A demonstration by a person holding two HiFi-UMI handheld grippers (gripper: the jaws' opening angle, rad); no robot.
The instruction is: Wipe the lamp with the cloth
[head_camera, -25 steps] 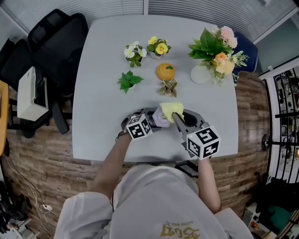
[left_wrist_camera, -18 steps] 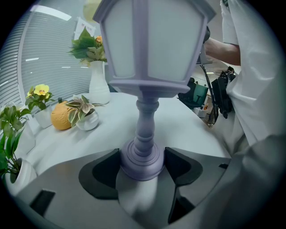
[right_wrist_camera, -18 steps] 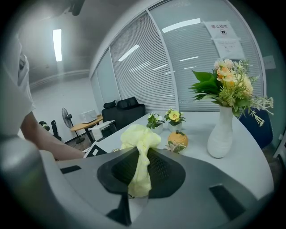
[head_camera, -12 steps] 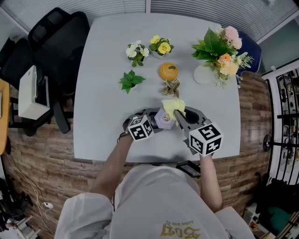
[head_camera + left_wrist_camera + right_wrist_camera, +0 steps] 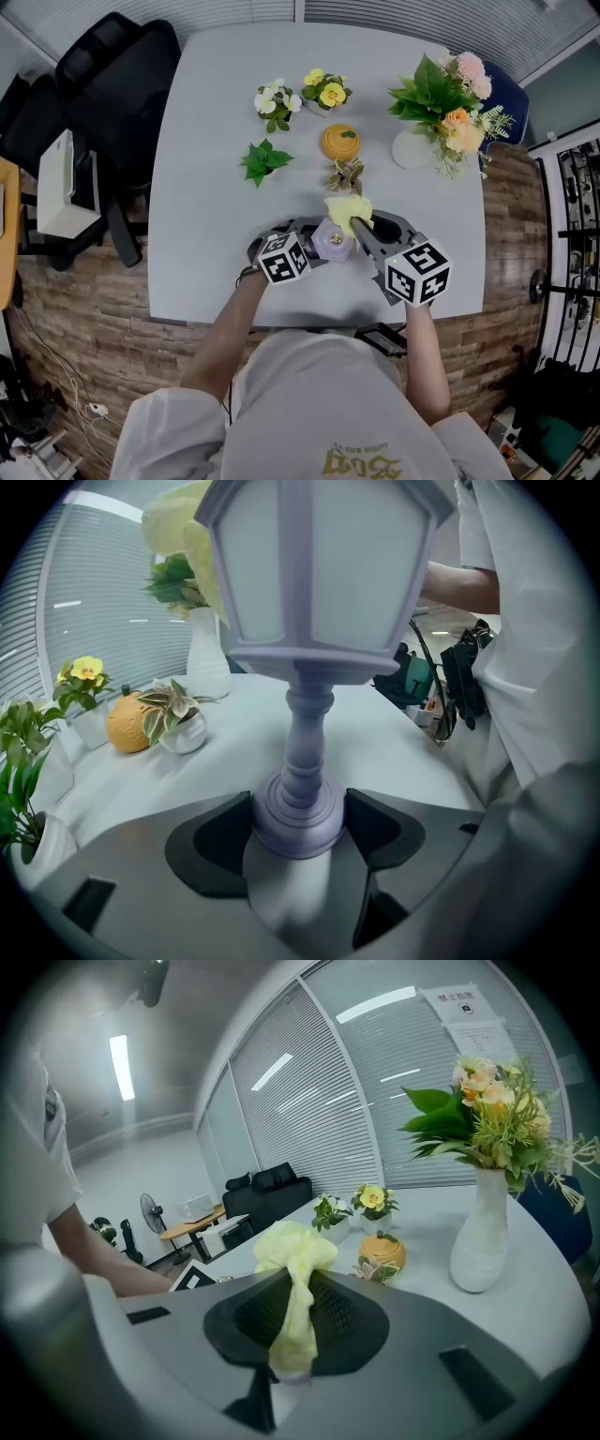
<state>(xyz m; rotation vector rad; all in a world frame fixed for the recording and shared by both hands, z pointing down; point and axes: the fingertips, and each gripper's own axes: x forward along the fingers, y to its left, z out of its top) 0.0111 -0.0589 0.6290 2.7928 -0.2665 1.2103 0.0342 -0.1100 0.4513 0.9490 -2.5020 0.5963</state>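
Observation:
A small lavender lantern-shaped lamp (image 5: pixel 333 239) stands on the grey table (image 5: pixel 206 225) near its front edge. My left gripper (image 5: pixel 314 246) is shut on the lamp's round base (image 5: pixel 298 815), with the shade (image 5: pixel 319 564) filling the top of the left gripper view. A yellow cloth (image 5: pixel 348 210) is pinched in my right gripper (image 5: pixel 358 228), which is shut on it. In the right gripper view the cloth (image 5: pixel 293 1279) bunches up from between the jaws. In the head view the cloth lies against the lamp's top right side. A corner of the cloth (image 5: pixel 178 527) shows behind the shade.
Farther back on the table stand a white vase of flowers (image 5: pixel 417 141), an orange pumpkin-shaped pot (image 5: pixel 339 142), a small variegated plant (image 5: pixel 345 175), a green plant (image 5: pixel 263 161) and two flower pots (image 5: pixel 275 104). A black office chair (image 5: pixel 103 84) stands at the left.
The cloth and my right gripper have shifted slightly to the right across the lamp's top. The left gripper keeps its hold on the lamp.

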